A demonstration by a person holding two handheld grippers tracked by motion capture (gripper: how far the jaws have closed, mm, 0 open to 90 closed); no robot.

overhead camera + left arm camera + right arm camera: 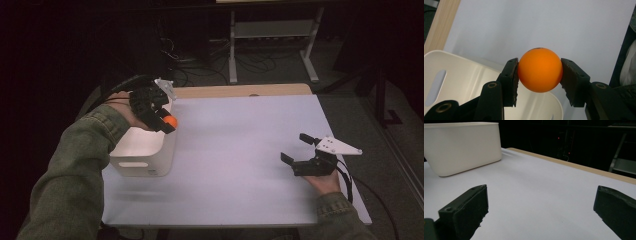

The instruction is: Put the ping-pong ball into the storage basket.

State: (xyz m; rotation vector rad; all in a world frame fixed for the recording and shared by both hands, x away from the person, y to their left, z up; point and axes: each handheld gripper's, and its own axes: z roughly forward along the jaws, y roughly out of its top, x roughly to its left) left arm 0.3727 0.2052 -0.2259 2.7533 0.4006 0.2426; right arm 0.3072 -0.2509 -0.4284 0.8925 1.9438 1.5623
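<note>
An orange ball sits clamped between the two black pads of my left gripper. In the high view that left gripper hangs over the right rim of a white plastic bin at the table's left, with the orange ball at its tip. The bin's rim and a slot handle lie below the ball in the left gripper view. My right gripper rests low at the table's right, jaws wide apart with nothing between them. The same bin stands far off in the right gripper view.
A white sheet covers the table, with a wooden edge at the back. Behind the table stand a metal frame and floor cables in the dark.
</note>
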